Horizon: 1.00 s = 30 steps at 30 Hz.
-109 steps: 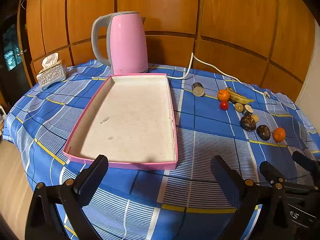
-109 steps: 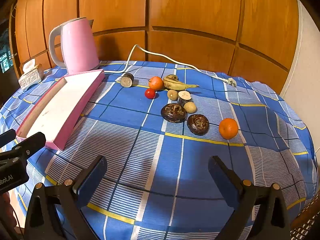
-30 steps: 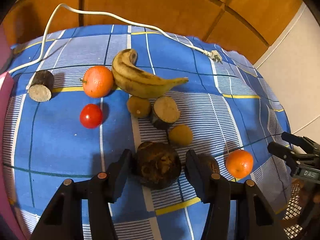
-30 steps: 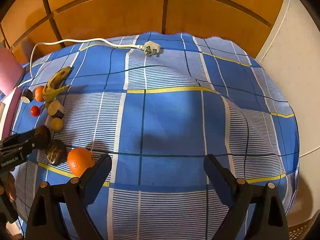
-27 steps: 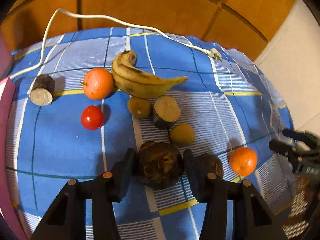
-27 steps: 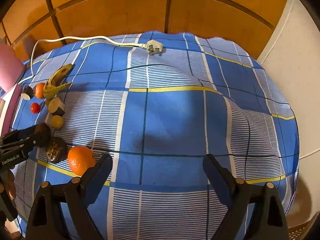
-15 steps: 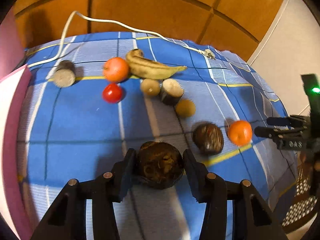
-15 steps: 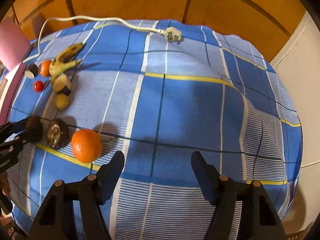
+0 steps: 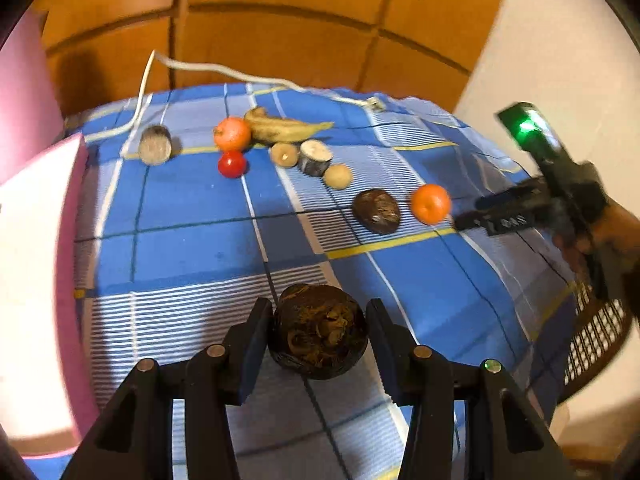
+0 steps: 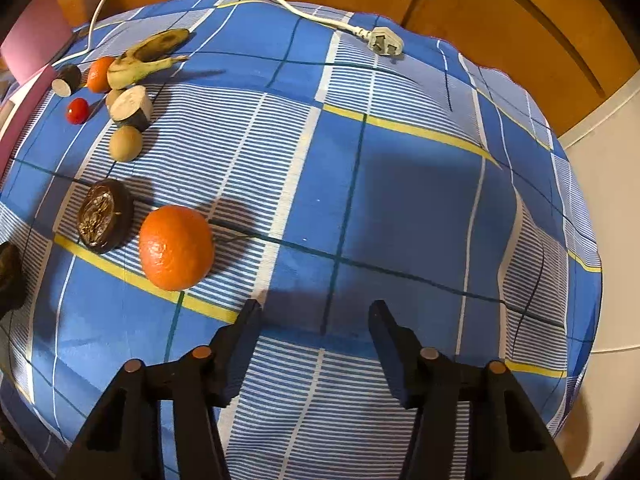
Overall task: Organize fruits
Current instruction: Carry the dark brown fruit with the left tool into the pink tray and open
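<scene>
While the blue checked tablecloth [image 10: 400, 184] fills both views, we see the pink tray [image 9: 36, 280] only as a wall and a strip of white floor at the left edge of the left wrist view. Our left gripper [image 9: 318, 330] is clamped on a dark brown round fruit [image 9: 318, 332], both pads against its sides, held above the cloth just right of the tray and well apart from the other fruit. Our right gripper [image 10: 314, 320] has nothing between its fingers; the jaws have just been closing and stand partly spread over bare cloth, with the mandarin [image 10: 176, 248] just beside the left fingertip, not touching. Next to the mandarin lies a second dark brown fruit [image 10: 105, 215], close but apart. Farther back sits the cluster: banana [image 10: 146, 58], an orange fruit [image 10: 99, 74] against it, a cut dark-skinned piece [image 10: 132, 110], a small tan round fruit [image 10: 126, 143], another tan one [image 9: 284, 155], a red tomato [image 10: 77, 111], and a second cut piece [image 10: 66, 79] near the tray. A white cord with plug [image 10: 384, 42] runs along the far side.
</scene>
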Each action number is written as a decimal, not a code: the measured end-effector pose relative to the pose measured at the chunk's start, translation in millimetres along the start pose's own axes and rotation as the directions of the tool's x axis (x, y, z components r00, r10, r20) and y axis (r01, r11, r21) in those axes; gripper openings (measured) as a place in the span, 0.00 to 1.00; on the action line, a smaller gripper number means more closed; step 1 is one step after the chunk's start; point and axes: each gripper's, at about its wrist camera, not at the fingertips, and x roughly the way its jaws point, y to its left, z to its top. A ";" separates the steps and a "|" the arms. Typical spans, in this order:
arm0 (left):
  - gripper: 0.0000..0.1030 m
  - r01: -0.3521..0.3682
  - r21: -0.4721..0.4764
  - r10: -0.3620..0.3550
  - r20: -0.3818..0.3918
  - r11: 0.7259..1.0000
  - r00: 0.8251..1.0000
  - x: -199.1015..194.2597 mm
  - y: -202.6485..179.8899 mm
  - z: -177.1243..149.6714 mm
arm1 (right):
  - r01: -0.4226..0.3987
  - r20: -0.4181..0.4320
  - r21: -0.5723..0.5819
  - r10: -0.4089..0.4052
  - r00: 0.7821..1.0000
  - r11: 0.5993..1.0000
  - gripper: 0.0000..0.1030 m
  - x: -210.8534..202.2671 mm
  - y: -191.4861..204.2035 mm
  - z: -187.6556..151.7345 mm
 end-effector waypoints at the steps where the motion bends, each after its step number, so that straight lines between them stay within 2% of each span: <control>1: 0.47 -0.002 0.013 0.002 0.011 1.000 1.000 -7.3 -0.9 -0.7 | 0.001 0.001 -0.002 -0.001 1.000 1.000 0.54 -0.2 0.8 0.1; 5: 0.47 -0.034 0.033 0.032 0.060 0.999 0.998 -39.7 2.1 -1.2 | 0.004 0.003 -0.009 -0.004 1.000 1.000 0.53 -1.1 4.9 -2.8; 13: 0.47 -0.074 -0.005 0.074 0.133 0.997 0.988 -87.5 31.7 -4.8 | -0.010 -0.002 0.011 0.010 1.000 1.000 0.53 2.4 -0.9 -1.0; 19: 0.47 -0.112 -0.107 0.126 0.129 0.988 0.984 -106.5 80.1 -12.5 | 0.024 0.015 -0.026 -0.023 1.000 0.999 0.53 -0.9 4.9 -2.4; 25: 0.47 -0.177 -0.232 0.207 0.114 0.956 0.972 -117.0 140.9 -13.9 | 0.028 0.020 -0.046 -0.027 0.999 0.999 0.49 -2.3 8.6 -2.9; 30: 0.47 -0.229 -0.285 0.262 0.084 0.931 0.961 -114.0 181.3 -8.5 | 0.035 0.023 -0.051 -0.034 0.999 0.998 0.49 -5.7 13.1 -7.2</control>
